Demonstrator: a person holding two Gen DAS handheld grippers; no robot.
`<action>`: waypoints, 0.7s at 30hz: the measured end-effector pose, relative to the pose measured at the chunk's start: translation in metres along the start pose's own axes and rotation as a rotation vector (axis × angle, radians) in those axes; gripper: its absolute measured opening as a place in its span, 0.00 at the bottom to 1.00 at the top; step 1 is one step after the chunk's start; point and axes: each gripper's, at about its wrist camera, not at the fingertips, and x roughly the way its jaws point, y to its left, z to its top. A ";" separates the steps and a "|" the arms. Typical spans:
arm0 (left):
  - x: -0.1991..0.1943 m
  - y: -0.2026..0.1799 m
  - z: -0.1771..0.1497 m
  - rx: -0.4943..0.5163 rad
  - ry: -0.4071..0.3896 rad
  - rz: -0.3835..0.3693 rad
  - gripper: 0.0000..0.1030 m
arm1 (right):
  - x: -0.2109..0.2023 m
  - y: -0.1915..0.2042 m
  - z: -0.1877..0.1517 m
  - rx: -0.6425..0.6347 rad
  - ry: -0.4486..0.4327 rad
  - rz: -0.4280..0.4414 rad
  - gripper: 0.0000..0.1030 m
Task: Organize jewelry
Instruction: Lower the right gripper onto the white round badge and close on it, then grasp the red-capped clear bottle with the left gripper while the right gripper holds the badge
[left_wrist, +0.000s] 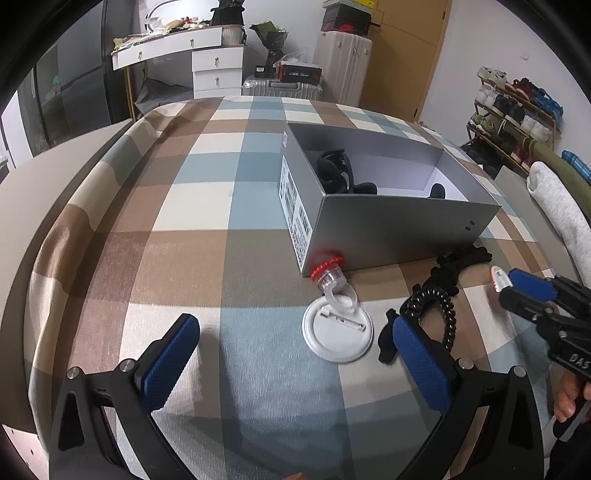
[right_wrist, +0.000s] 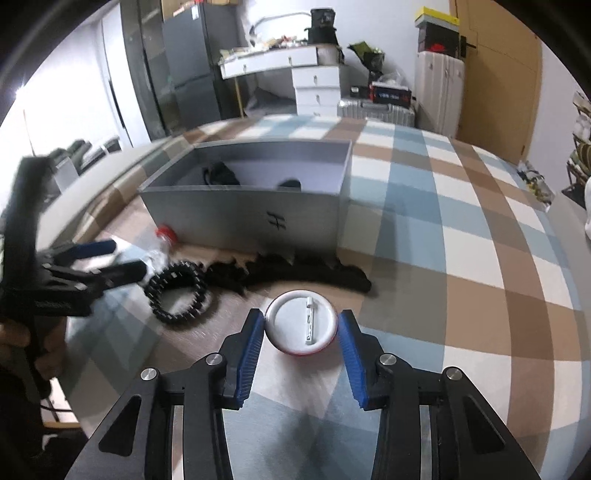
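Note:
My left gripper (left_wrist: 291, 321) stands wide open over the checked bedspread. A white round badge (left_wrist: 336, 332) lies back-up just ahead of its fingertips, untouched. Beside that badge lie a clear piece with a red ridged cap (left_wrist: 328, 273), a black spiral hair tie (left_wrist: 448, 317) and a black braided band (left_wrist: 461, 258). My right gripper (right_wrist: 301, 314) is shut on a second white badge (right_wrist: 301, 332), pin side facing the camera, one pad on each edge. From the left wrist view this gripper (left_wrist: 504, 288) shows at the right with the badge (left_wrist: 500, 278) at its tip.
An open grey box (left_wrist: 406, 229) (right_wrist: 240, 214) with black hair pieces inside stands on the bed behind the items. A rolled grey blanket (left_wrist: 554, 206) lies at the bed's right edge. Dresser, suitcases and a shoe rack (left_wrist: 517, 110) stand beyond the bed.

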 end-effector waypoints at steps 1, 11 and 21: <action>0.001 -0.002 0.002 0.008 -0.003 0.002 0.99 | -0.001 0.000 0.002 0.009 -0.010 0.010 0.39; 0.014 -0.011 0.016 0.057 0.012 -0.022 0.51 | -0.004 0.005 0.007 0.014 -0.038 0.037 0.39; -0.004 -0.005 0.013 0.043 -0.048 -0.061 0.14 | -0.007 0.006 0.009 0.020 -0.055 0.046 0.39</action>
